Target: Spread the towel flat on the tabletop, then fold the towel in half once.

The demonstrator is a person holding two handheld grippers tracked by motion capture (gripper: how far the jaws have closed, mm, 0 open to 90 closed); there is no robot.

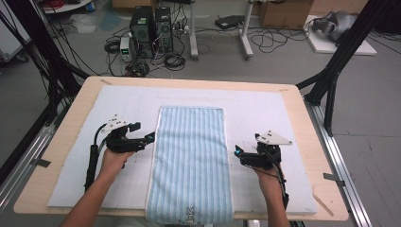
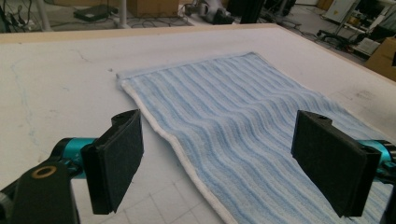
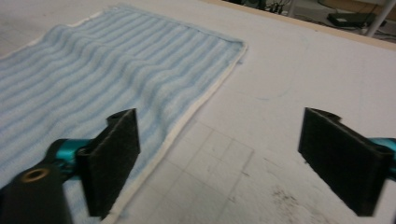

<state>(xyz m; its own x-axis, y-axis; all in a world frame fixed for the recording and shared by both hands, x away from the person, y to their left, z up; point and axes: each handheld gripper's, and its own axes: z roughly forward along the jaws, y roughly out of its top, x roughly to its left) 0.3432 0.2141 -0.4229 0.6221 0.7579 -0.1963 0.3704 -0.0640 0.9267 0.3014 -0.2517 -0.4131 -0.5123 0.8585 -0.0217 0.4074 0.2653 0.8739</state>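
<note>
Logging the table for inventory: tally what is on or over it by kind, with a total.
Striped blue towel: 1
White mat under it: 1
Handheld grippers, both open: 2 (left gripper, right gripper)
Total: 4

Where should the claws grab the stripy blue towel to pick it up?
Probably at the long white-hemmed edges of the blue striped towel, one claw from each side: left claw at the left hem, right claw at the right. The towel lies flat, so only its thin edges offer something to pinch.
</note>
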